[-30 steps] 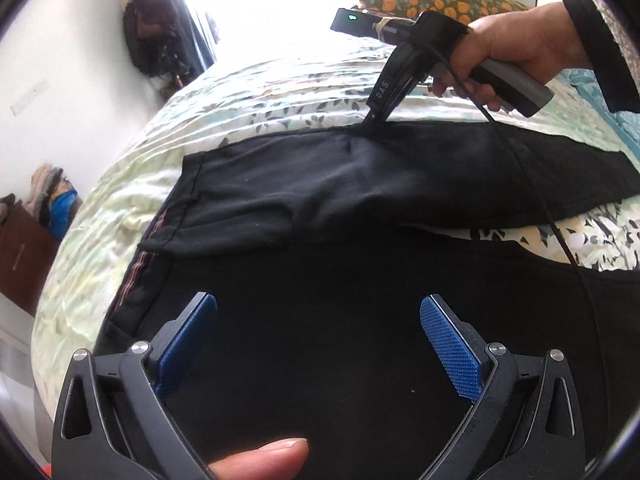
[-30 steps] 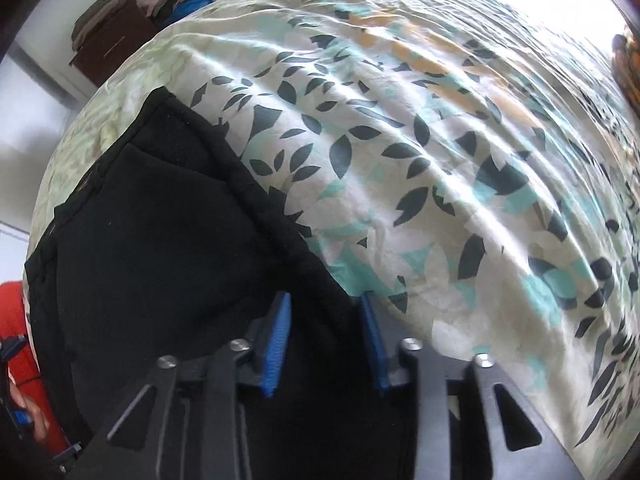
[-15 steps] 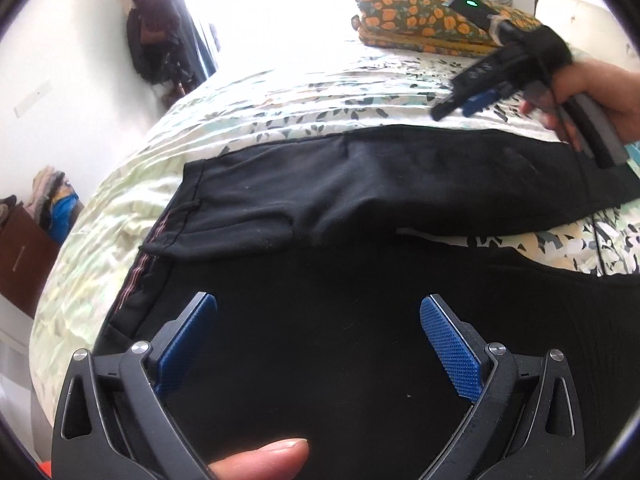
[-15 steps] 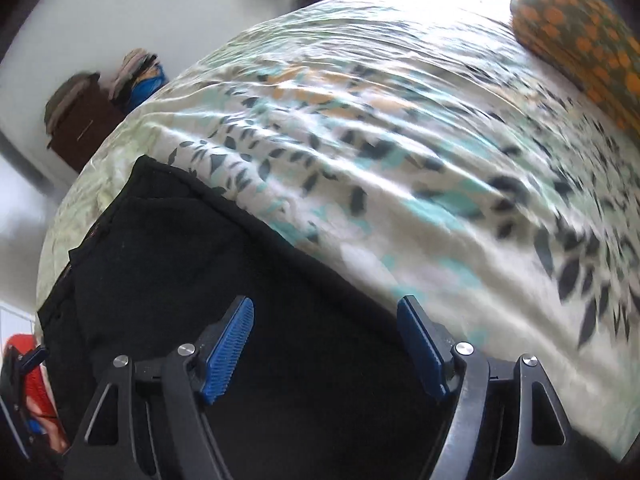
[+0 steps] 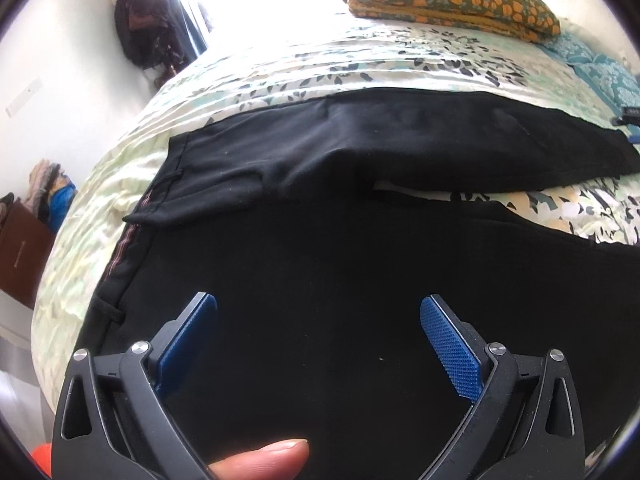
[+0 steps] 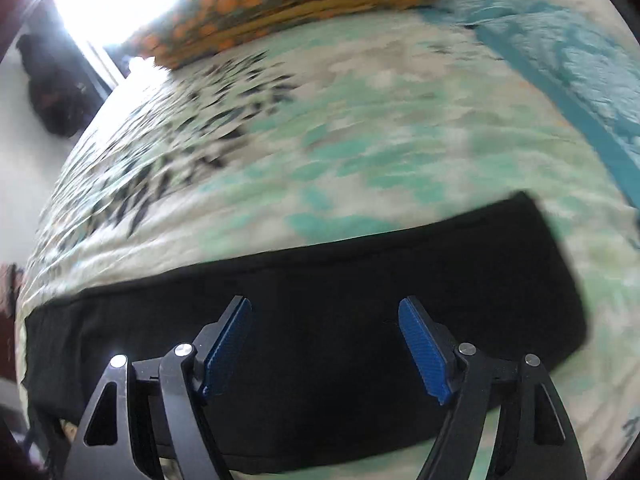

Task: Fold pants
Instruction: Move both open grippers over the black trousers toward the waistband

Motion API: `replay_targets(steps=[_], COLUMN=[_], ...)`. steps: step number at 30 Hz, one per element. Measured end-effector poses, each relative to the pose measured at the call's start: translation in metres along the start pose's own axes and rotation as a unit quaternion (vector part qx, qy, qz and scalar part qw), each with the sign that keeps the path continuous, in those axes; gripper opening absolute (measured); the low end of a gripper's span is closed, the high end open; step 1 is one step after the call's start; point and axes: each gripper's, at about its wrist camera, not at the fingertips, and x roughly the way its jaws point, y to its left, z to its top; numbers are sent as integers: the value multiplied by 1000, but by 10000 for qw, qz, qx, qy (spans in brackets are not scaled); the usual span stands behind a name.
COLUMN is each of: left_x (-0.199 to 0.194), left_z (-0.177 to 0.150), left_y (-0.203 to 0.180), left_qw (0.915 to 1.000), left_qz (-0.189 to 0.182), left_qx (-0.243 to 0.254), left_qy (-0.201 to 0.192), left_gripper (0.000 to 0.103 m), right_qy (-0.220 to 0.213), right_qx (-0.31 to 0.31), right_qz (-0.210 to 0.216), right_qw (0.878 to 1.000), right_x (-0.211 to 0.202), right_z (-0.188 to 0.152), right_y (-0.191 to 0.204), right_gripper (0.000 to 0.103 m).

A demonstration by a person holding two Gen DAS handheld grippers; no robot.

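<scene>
1. While both tongs stand apart with nothing between the pads, the pants (image 5: 360, 152) lie unheld, spread flat on the bed (image 5: 360, 60). The left tongs (image 5: 318, 344) hang over the near leg; the right tongs (image 6: 325, 346), whose jaws have just been opening, hang over the far leg towards its hem.
2. Risk: closing on the top layer alone would leave the under layer behind and skew the fold.
3. Risk: the waistband corner near the left edge is flipped over; folding across it would likely set a crease.
4. Risk: the legs splay apart at the right, so the hems may not meet.
5. Orientation: long axis runs left to right, waistband left, hems right.
6. Right wrist view is blurred; the far hem appears flat, though I cannot be sure.
</scene>
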Motion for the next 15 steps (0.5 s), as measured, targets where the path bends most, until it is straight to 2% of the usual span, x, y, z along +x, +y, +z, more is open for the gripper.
replay_targets(steps=[1, 3, 4, 5, 6, 7, 8, 9, 10, 11, 12, 13, 14, 15], left_x=[2, 8, 10, 11, 11, 10, 9, 7, 5, 3, 2, 0, -2, -3], left_z=[1, 2, 3, 3, 4, 4, 5, 5, 6, 6, 7, 8, 9, 9], left_y=[-1, -4, -6, -9, -11, -13, -16, -19, -21, -23, -25, -28, -30, -30], left_qw=[10000, 9997, 9995, 9994, 9993, 9992, 9991, 9990, 9990, 9991, 9991, 9991, 9992, 9992], left_qz=[-26, -44, -35, -21, -7, 3, 10, 29, 41, 36, 33, 49, 73, 86], left_qx=[-52, -134, -155, -165, -171, -175, -168, -153, -143, -132, -109, -86, -61, -50], left_qy=[54, 194, 264, 317, 346, 372, 395, 410, 410, 408, 414, 408, 391, 384], left_gripper=[102, 102, 102, 102, 102, 102, 102, 102, 102, 102, 102, 102, 102, 102], right_qy=[-126, -105, -25, 136, 359, 318, 163, 66, 29, -50, -87, -15, 97, 16], right_qx=[195, 537, 668, 787, 907, 810, 566, 372, 258, 79, -96, -121, 32, 247], right_qz=[-368, -1007, -1106, -936, -563, -491, -563, -564, -732, -1102, -1501, -1649, -1609, -1449], right_qw=[9991, 9934, 9916, 9924, 9936, 9950, 9967, 9977, 9970, 9939, 9886, 9862, 9869, 9891], right_x=[-7, -8, -4, 3, 13, 13, 8, 6, 6, 5, 5, 12, 17, 14], right_z=[2, 3, 2, -1, -3, -4, -1, 5, 9, 12, 14, 16, 16, 17], right_y=[-31, -91, -118, -135, -149, -152, -149, -145, -139, -136, -135, -140, -149, -158], right_gripper=[83, 83, 83, 83, 84, 67, 40, 7, 3, 0, 0, 0, 0, 0])
